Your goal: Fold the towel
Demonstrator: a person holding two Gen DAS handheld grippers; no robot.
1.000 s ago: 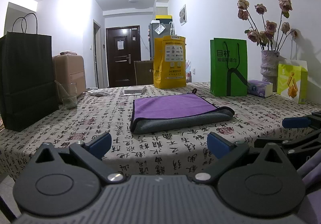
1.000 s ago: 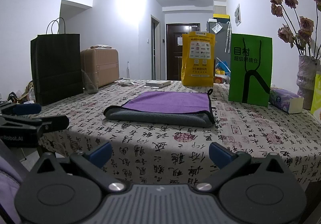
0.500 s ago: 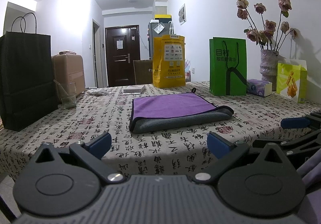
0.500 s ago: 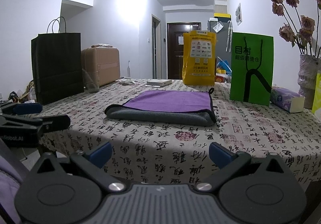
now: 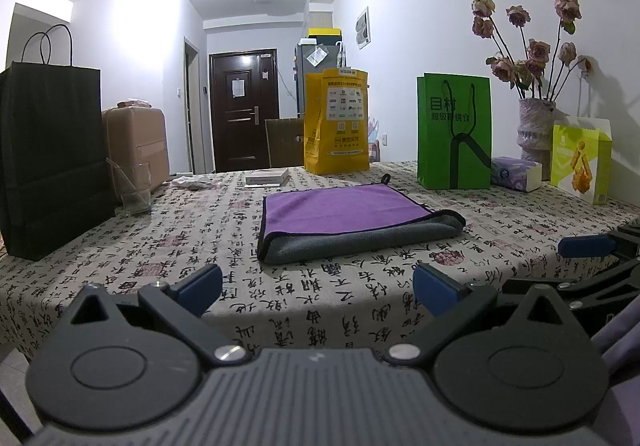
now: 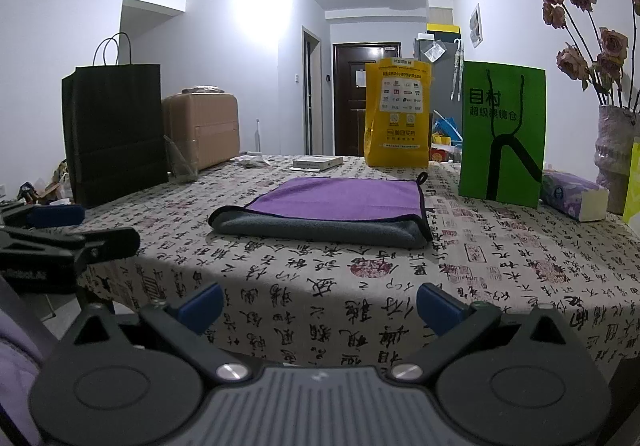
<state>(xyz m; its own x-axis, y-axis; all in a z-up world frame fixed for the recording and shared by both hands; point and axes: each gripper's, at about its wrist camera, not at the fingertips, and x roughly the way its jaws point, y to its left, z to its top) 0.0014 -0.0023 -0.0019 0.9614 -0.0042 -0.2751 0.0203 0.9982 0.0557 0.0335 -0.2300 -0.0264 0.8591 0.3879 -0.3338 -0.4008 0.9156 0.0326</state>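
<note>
Room: white walls, a dark door [image 5: 244, 110] at the far end, bright ceiling light overhead.
Counter [image 5: 168, 246]: covered in a cloth printed with black calligraphy; both grippers sit off its near edge, so the whole working area lies ahead of them.
Black bag [image 5: 48, 166]: stands upright at the far left edge, well apart from the work, likely parked there to keep the middle free.
Glass [image 5: 134, 186]: just beside the black bag, also out of the folding area.
Left gripper [image 5: 316, 288]: jaws spread wide, holding nothing, level with the counter's near edge and aimed at the towel.
Towel [image 5: 348, 218]: lies flat near the middle of the counter, purple face up, grey underside showing along the rounded near fold; it looks already folded at least once, with a small hanging loop at its far right corner.
Yellow bag [image 5: 336, 122]: upright behind the towel at the far edge.
Green bag [image 5: 454, 132]: upright to the right rear, near a tissue pack [image 5: 516, 174].
Vase [image 5: 534, 134]: holds dried roses against the right wall.
Right gripper [image 6: 320, 306]: jaws likewise wide apart and empty, short of the towel.
Judgement: both grippers seem held back and ready, either before another fold or with folding finished.
</note>
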